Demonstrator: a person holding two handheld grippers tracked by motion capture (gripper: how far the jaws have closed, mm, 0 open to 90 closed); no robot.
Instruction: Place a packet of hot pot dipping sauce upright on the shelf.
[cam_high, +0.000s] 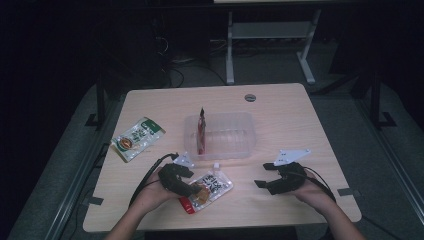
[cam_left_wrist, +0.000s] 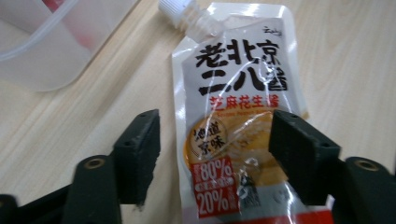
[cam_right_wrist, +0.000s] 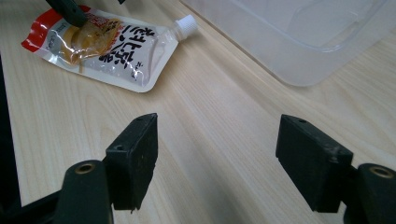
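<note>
The spouted sauce pouch (cam_high: 207, 189) is seen lying flat on the worktop (cam_high: 280, 107) at about 7 o'clock from the clear plastic tub (cam_high: 222, 135), its white cap toward the tub. The left claw (cam_left_wrist: 215, 154) is held over the pouch's lower half with jaws apart, one on each side, not pressed on it. The right claw (cam_right_wrist: 217, 163) is held at 3 o'clock from the pouch, jaws apart over bare wood.

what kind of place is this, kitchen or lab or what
Probably a lab or workshop, not a kitchen: a bare wooden table in a dark room, a white metal frame and loose cables on the floor behind, and hand-held grippers working sauce pouches into a clear plastic bin.
</note>
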